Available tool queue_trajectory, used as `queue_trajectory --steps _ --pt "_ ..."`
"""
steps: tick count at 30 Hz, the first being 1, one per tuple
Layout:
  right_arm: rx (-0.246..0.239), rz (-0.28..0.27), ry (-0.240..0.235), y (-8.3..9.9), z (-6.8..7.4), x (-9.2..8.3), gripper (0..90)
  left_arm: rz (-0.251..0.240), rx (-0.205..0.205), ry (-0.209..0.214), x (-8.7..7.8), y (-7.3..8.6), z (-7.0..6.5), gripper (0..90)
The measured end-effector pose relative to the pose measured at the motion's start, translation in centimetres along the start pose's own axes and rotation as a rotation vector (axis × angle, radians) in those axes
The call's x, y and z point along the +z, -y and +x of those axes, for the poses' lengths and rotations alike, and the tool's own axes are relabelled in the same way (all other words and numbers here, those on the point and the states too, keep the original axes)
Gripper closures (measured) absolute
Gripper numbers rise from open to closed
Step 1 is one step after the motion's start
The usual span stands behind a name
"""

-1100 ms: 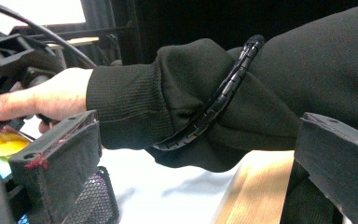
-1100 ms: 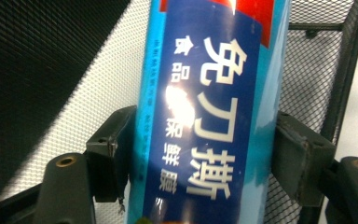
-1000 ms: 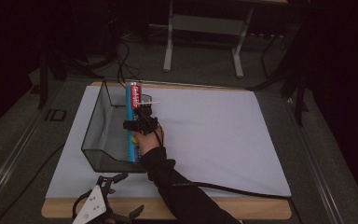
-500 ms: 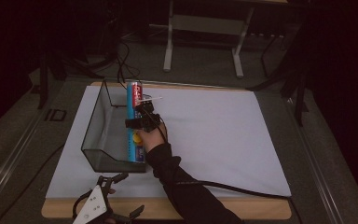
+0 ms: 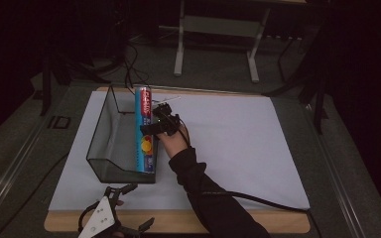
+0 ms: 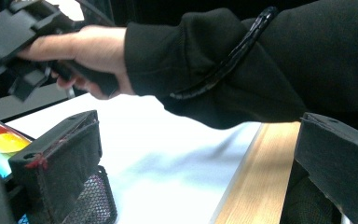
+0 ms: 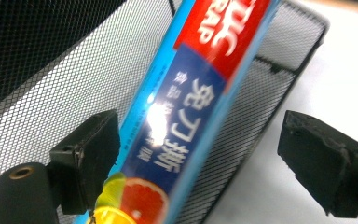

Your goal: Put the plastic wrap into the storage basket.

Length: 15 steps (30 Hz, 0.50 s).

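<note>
Right gripper [image 5: 155,130] has eased back slightly, jaws wide open astride the long blue-and-red box [image 7: 186,107] — glossy, citrus-printed; left gripper [image 5: 124,208] open, empty.

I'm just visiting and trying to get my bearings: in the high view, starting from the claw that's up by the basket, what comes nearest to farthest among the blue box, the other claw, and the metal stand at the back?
From the right claw:
1. Plastic wrap box, directly beside it, lying along the mesh basket's right edge.
2. Left claw, at the table's near edge.
3. Metal stand, on the floor beyond the table.

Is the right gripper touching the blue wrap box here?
Apart. In the right gripper view the right gripper is open; white paper shows between one jaw and the blue wrap box.
</note>
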State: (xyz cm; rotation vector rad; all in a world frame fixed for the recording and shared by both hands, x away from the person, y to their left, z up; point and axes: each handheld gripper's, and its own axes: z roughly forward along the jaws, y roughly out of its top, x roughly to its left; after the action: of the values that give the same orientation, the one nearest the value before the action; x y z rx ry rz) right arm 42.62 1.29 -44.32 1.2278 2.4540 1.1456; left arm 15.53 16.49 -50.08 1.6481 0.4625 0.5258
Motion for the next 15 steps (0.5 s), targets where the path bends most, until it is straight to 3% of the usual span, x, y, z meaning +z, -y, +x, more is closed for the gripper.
queue_trajectory --steps 6,12,15 --pt "-0.079 -0.02 0.039 -0.2 -1.2 -2.2 13.6 0.003 -0.002 0.002 0.1 0.1 0.0 1.2" --pt "-0.13 -0.043 0.055 -0.1 -2.2 -4.5 14.1 0.003 -0.005 0.002 0.1 0.1 0.0 1.2" --pt "-0.132 -0.06 0.058 0.0 -2.7 -5.6 14.1 0.008 -0.003 0.002 0.2 0.1 0.0 1.2"
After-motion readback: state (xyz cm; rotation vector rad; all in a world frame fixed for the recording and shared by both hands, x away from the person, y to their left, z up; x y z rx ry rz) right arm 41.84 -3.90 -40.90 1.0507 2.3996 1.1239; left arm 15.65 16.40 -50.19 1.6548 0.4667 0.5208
